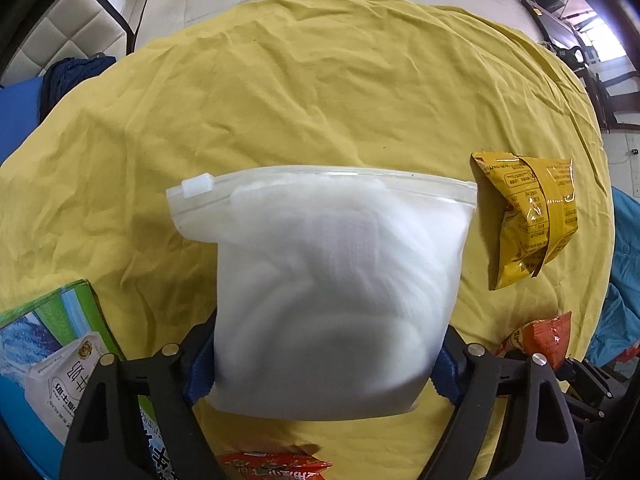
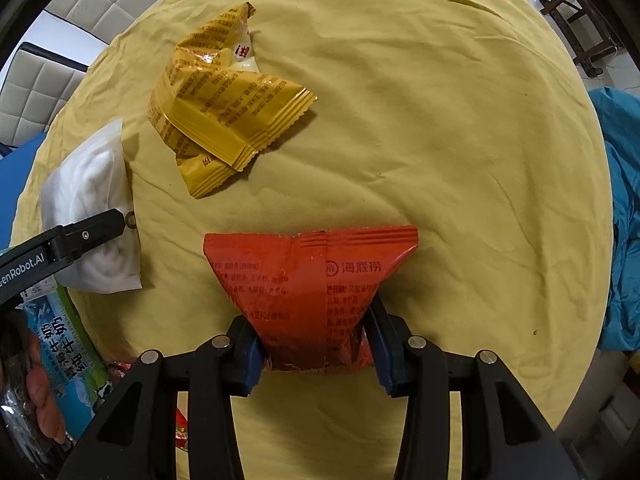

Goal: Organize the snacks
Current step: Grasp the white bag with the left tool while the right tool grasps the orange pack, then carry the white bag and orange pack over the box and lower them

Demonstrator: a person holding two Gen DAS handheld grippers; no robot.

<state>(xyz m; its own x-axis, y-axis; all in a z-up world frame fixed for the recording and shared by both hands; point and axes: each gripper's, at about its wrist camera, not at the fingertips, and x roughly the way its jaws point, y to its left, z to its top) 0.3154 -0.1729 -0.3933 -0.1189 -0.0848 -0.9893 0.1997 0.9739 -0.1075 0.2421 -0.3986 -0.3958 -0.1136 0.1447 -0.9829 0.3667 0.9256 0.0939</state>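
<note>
My left gripper (image 1: 320,364) is shut on the bottom part of a frosted white zip bag (image 1: 324,272), whose slider end points away from me. The same zip bag (image 2: 94,208) shows at the left of the right wrist view, with a left finger (image 2: 86,234) across it. My right gripper (image 2: 316,340) is shut on a red snack packet (image 2: 308,280), held just over the yellow tablecloth (image 2: 440,120). Yellow snack packets (image 2: 218,108) lie beyond it. One yellow packet (image 1: 528,216) sits right of the zip bag.
A blue-green milk carton (image 1: 52,364) lies at the near left edge. Another red packet (image 1: 276,466) lies under my left gripper, and the one in my right gripper (image 1: 544,340) shows at its right. White padded chairs (image 2: 60,60) and a blue cloth (image 2: 624,220) surround the round table.
</note>
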